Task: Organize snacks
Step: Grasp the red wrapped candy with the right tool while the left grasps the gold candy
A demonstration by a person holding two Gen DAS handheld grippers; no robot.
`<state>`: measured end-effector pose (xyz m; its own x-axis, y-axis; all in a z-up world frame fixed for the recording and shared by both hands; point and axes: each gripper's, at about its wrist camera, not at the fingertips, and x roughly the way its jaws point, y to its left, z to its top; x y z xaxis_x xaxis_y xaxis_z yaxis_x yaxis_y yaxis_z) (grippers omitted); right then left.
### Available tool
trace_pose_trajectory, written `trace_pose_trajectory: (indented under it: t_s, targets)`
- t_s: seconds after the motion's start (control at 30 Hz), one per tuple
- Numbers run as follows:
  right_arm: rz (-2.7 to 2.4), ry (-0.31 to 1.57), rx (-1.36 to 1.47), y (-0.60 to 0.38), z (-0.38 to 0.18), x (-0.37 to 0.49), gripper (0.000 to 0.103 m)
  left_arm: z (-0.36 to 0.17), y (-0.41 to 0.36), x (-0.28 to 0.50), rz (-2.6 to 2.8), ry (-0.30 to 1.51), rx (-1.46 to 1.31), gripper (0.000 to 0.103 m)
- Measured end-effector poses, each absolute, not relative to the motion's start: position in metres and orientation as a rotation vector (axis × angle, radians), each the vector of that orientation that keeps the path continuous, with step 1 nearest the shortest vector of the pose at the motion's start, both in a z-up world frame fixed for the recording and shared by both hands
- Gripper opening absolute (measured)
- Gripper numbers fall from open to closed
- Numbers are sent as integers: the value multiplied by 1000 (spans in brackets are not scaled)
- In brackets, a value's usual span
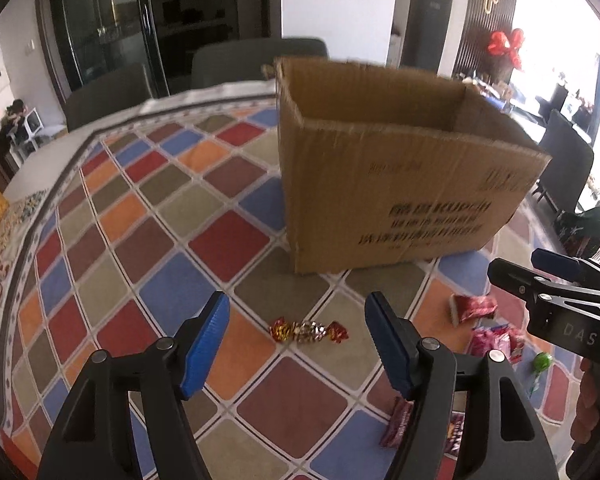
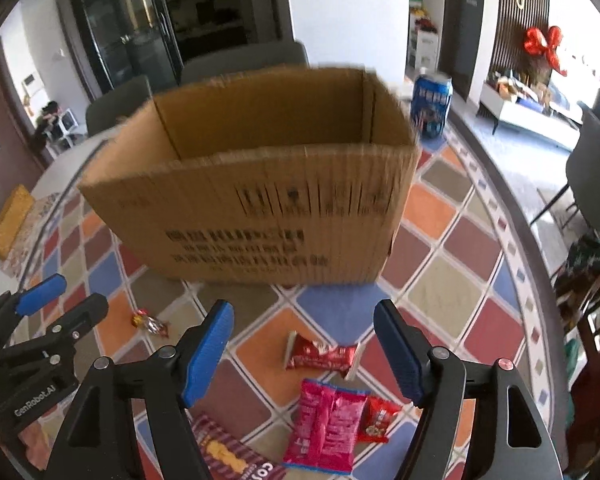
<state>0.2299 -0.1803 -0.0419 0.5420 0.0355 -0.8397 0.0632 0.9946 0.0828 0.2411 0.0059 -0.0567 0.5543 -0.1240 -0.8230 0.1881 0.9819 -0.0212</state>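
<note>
Both tools gape wide and hold nothing — left gripper (image 1: pixel 298 344) hangs over the foil candy (image 1: pixel 308 331); right gripper (image 2: pixel 304 350) over the red packet (image 2: pixel 322 357), just before the open cardboard box (image 2: pixel 260 208); straddle each squarely, then pinch at mid-wrapper.

— From my feed, the worktop cloth (image 1: pixel 220 208) is a diamond check: red, blue, orange, olive and brown, with pale lines.

— And the box (image 2: pixel 260 208)?

— Plain brown cardboard, black print. I see a red packet (image 2: pixel 322 356), a pink packet (image 2: pixel 328 428), a gold-and-red foil candy (image 1: pixel 309 330), a blue can (image 2: pixel 432 106).
</note>
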Motion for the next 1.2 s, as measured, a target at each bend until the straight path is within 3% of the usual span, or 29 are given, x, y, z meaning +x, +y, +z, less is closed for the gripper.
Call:
trace_pose_trajectory:
  t_s: [0.5,0.97,1.13,1.2]
  targets:
    - [-80,1173,171,-189,-97,245,73,-113,4,269,-187,1136,52,68]
    - [-83,1223,156,-183,-122,249,73,-132,5,272,-207,1181,16,43]
    - [-82,1218,160,-191,-130,249,62,-132,1,270,-231,1182,5,25]
    - [-74,1216,157,-191,-131,247,56,-131,0,269,-231,1179,11,25]
